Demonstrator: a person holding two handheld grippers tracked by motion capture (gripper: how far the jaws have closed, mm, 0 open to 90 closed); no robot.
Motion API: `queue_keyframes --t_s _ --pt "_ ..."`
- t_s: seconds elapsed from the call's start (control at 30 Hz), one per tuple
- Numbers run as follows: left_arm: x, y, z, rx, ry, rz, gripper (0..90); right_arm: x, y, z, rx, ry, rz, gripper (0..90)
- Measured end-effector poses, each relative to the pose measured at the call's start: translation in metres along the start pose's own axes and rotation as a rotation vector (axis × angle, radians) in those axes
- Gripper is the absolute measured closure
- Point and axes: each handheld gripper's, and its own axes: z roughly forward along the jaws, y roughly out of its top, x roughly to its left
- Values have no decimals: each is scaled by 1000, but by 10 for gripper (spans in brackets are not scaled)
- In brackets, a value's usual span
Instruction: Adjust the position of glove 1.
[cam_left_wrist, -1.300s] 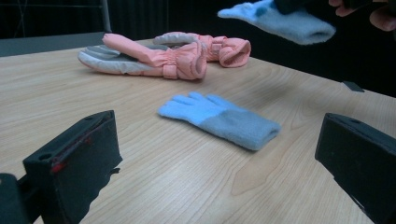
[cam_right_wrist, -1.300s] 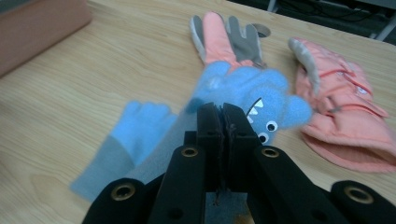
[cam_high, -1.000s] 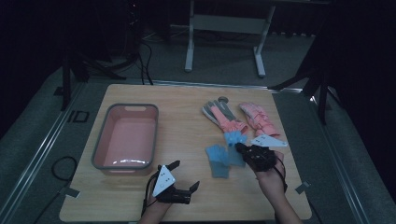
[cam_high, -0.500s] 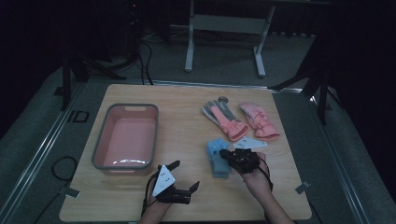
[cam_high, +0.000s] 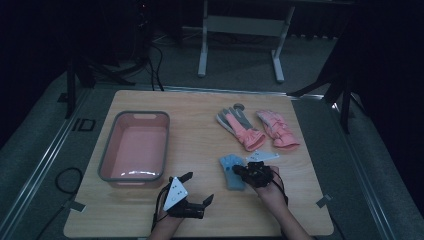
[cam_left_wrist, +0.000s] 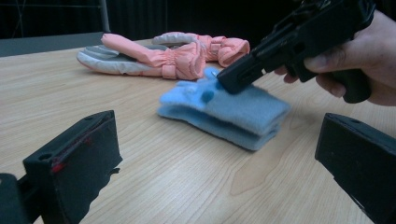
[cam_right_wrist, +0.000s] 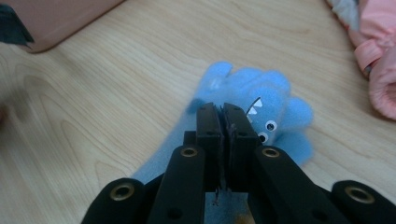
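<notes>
Dim surroundings close in around a pale wooden worktop (cam_high: 200, 145), with the legs of a white stand on the grey floor behind it. At the near right, the right tongs (cam_high: 239, 170) press their jaws together with hardly a gap, their tips down on the upper face of a pair of blue fleece gloves (cam_high: 231, 170); whether any fabric is pinched between them cannot be told. The gloves lie flat on the wood, stacked one on the other, the top one showing small toy eyes and white teeth (cam_right_wrist: 261, 116). The left tongs (cam_high: 197, 187) rest near the front edge, just left of the gloves and apart from them, jaws spread wide with nothing between. Beyond the blue gloves, toward the far right, two pink mittens (cam_high: 260, 130) lie side by side, one showing a grey palm. Well to the left stands a pink tub (cam_high: 107, 160) with a grey rim.
</notes>
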Motion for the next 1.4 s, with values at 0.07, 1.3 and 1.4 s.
queue_keyframes --t_s 0.07,1.3,1.4 --pt "0 0 0 0 -1 1 0 0 -2 3 9 -6 -7 862" --pt "-13 14 20 226 -69 148 1 -44 -9 -35 -102 87 52 165" --pt "-16 18 29 257 -138 163 70 -46 -8 -35 -73 104 60 166"
